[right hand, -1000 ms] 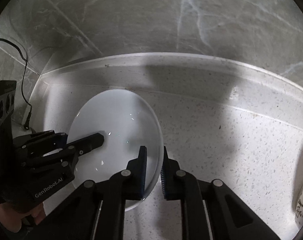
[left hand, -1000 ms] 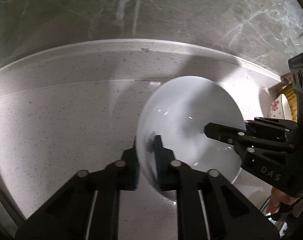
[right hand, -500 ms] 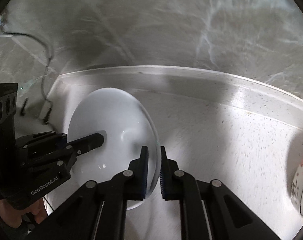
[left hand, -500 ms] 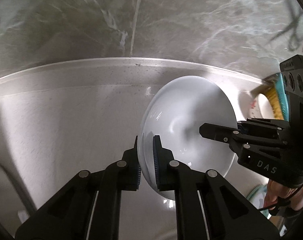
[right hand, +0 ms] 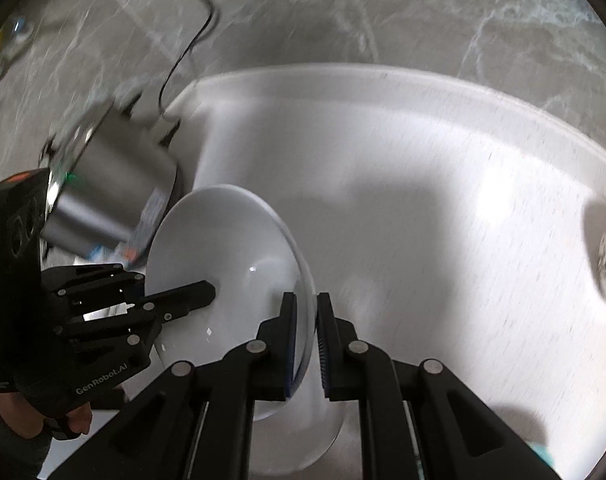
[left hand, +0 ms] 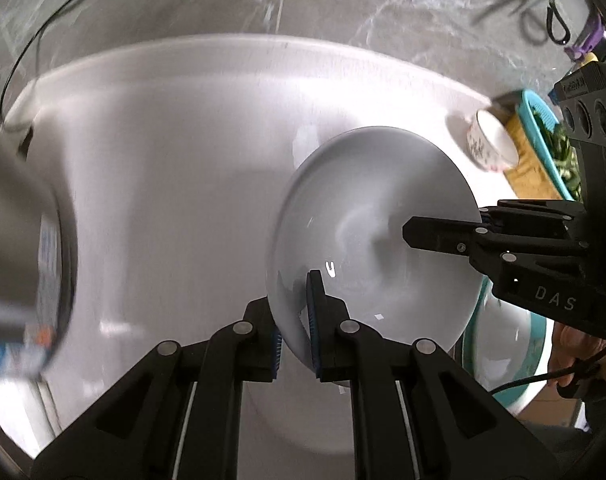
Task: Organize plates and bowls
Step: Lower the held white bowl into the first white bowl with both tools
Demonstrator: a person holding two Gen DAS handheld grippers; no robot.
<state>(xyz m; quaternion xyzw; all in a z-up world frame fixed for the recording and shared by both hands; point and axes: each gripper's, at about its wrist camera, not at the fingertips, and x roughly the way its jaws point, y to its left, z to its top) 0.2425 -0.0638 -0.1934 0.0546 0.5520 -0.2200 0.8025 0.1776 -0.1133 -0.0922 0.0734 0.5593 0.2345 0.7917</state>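
A white bowl (left hand: 367, 216) hangs in the air over the white counter, held by both grippers. My left gripper (left hand: 297, 320) is shut on the bowl's near-left rim. My right gripper (right hand: 306, 336) is shut on the opposite rim of the same bowl (right hand: 223, 248). Each gripper shows in the other's view, clamped on the rim. A second white dish (right hand: 311, 436) lies on the counter right below the bowl. A small floral bowl (left hand: 489, 146) stands at the back right.
A steel cooker (right hand: 107, 196) with a cord stands at the left by the grey marble wall. A teal basket (left hand: 543, 136) with greens on a yellow cloth is at the right. A teal-rimmed plate (left hand: 503, 344) lies at the lower right.
Both grippers have lifted the bowl higher off the counter and pulled back, so the cooker, the floral bowl and the dish underneath have come into view.
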